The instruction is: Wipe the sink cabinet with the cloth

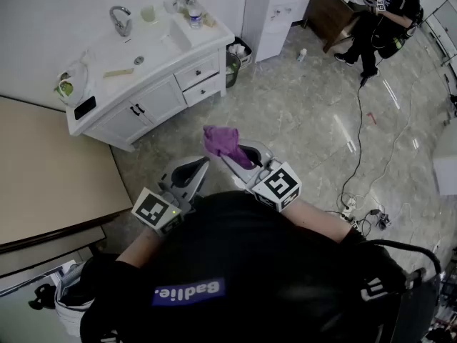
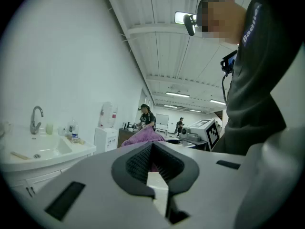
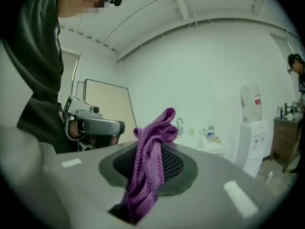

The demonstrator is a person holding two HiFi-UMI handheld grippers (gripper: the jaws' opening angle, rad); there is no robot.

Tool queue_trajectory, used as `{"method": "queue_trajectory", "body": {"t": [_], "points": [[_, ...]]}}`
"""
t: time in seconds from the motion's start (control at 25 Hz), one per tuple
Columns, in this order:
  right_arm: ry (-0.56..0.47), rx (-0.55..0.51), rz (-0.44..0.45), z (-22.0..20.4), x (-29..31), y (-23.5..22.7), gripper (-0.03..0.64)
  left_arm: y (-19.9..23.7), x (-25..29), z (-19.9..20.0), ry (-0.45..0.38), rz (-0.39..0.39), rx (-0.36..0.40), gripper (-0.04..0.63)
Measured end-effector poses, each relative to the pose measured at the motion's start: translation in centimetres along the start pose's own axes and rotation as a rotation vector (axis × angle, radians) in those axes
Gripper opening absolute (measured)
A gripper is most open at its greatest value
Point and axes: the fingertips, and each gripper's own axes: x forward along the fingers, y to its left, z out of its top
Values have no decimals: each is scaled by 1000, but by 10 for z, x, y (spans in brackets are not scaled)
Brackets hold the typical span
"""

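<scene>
**A:** Where is the cloth?

**B:** My right gripper has its jaws clamped on the purple cloth. That gripper's own view shows a ribbed knit, bunched and standing up between the dark meshed pads. In the head view it is only a crumpled purple tuft held over the glossy tiled floor.

**A:** And your other gripper?

**B:** My left gripper has its jaws pressed together at the tips, with nothing between them. The white sink cabinet stands well apart from both grippers, against the wall. Only the head view shows its whole curved front and dark handles.
</scene>
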Motion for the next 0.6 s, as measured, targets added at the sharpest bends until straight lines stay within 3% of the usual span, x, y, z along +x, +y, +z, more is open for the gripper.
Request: {"method": "queue_trajectory", "body": {"t": [0.6], "points": [[-1, 17, 36, -6, -10, -7, 84, -7, 15, -4, -1, 23, -4, -11]]}}
